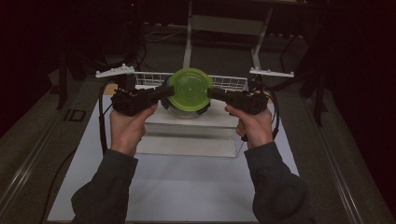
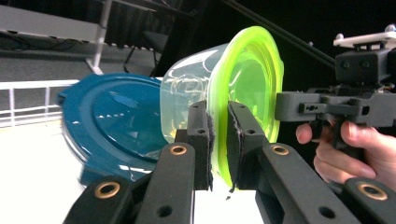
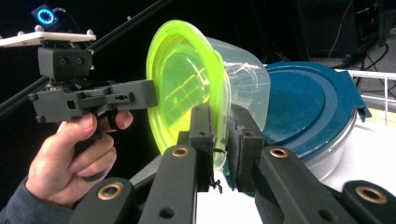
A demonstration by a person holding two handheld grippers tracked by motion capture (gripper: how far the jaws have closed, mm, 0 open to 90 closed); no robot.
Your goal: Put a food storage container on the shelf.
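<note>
A clear plastic tub with a green lid [image 1: 189, 88] hangs above the worktop [image 1: 177, 186], left tongs [image 2: 218, 144] and right tongs [image 3: 219, 144] each pinching the lid's rim on opposite sides. It looks light, smooth, slightly flexible; rim grips could slip.

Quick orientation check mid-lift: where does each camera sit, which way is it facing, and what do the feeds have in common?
High view: above the person's side, looking forward and down at the table; both forearms, left gripper and right gripper pinch the green-lidded container.
Left gripper view: rides the left gripper, looking along its jaws at the container's rim; opposite hand beyond.
Right gripper view: the right gripper, mirrored.
Shared: green lid, blue-lidded container.
</note>
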